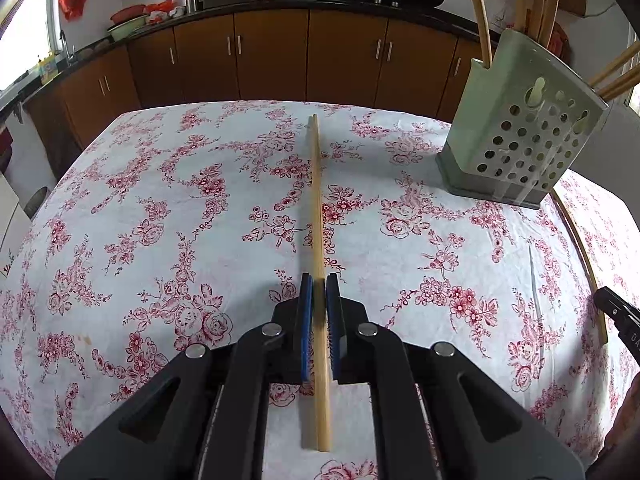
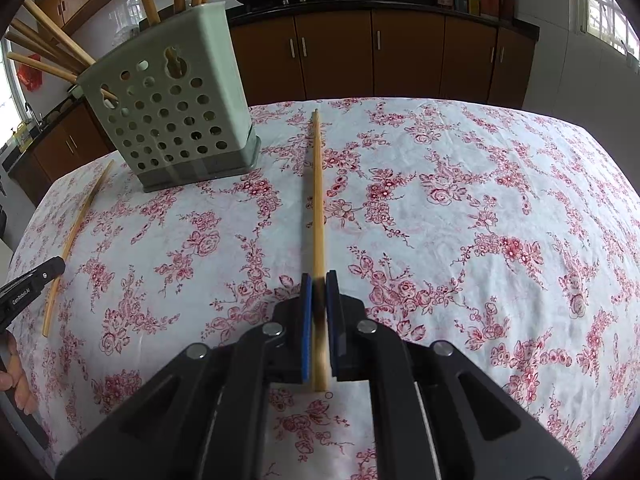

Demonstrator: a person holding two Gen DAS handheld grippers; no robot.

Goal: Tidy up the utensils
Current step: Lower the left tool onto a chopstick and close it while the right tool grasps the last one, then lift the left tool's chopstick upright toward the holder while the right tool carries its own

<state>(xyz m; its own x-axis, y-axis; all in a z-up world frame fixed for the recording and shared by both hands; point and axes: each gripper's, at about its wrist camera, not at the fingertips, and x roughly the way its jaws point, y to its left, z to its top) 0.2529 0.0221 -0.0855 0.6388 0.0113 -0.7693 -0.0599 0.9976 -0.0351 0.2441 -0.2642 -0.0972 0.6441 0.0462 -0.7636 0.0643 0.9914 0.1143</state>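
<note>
Each gripper holds a wooden chopstick lengthwise between its blue pads. My left gripper (image 1: 319, 280) is shut on a chopstick (image 1: 317, 208) that points away over the floral tablecloth. My right gripper (image 2: 319, 278) is shut on another chopstick (image 2: 317, 200). The pale green perforated utensil holder (image 1: 520, 136) stands at the far right in the left wrist view and at the far left in the right wrist view (image 2: 176, 108). Several chopsticks stand in it.
The table wears a white cloth with red flowers (image 1: 160, 220). The chopstick held by the right gripper shows at the right edge (image 1: 582, 252), and the one held by the left gripper at the left (image 2: 76, 236). Brown kitchen cabinets (image 1: 272, 56) run behind the table.
</note>
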